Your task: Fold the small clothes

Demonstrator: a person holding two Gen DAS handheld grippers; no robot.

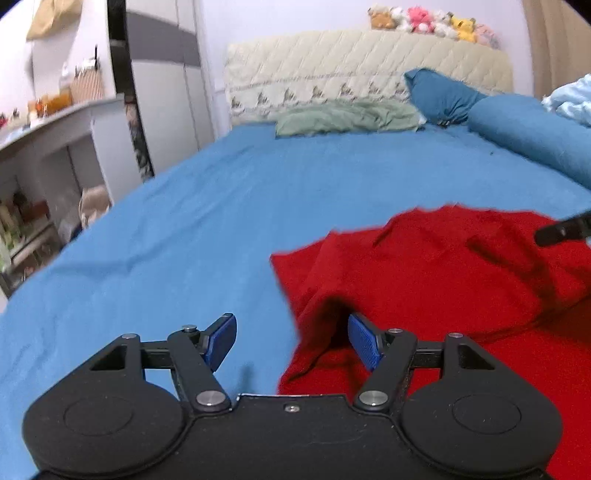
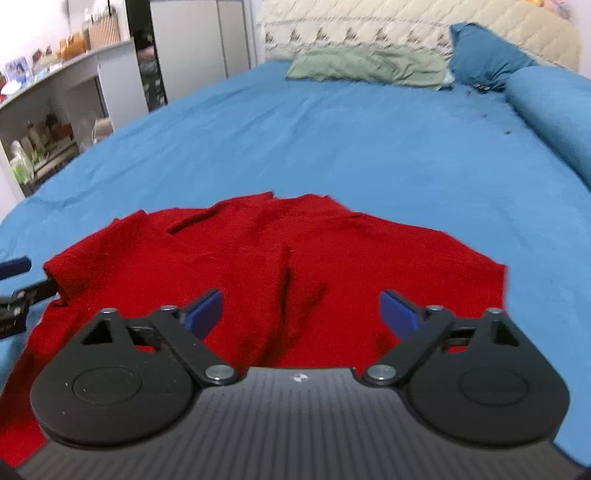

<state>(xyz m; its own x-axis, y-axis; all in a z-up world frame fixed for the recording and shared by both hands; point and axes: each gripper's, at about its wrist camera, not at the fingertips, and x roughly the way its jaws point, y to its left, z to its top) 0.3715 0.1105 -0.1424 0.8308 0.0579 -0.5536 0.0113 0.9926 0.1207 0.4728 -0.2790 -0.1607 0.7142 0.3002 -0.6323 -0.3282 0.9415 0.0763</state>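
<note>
A small red garment [image 1: 436, 280] lies crumpled on the blue bed sheet [image 1: 192, 229]. It also shows in the right wrist view [image 2: 258, 258]. My left gripper [image 1: 291, 339] is open at the garment's left edge, its right pad by a raised fold and its left pad over bare sheet. My right gripper [image 2: 301, 314] is open above the garment's near middle, holding nothing. The right gripper's tip shows at the right edge of the left wrist view [image 1: 561, 230]. The left gripper shows at the left edge of the right wrist view [image 2: 14, 288].
A green pillow [image 1: 347, 116] and blue pillows [image 1: 439, 94] lie at the headboard [image 1: 332, 62]. A rolled blue duvet [image 1: 532, 136] runs along the right side. Plush toys [image 1: 432, 22] sit atop the headboard. A desk and shelves [image 1: 48, 122] stand left of the bed.
</note>
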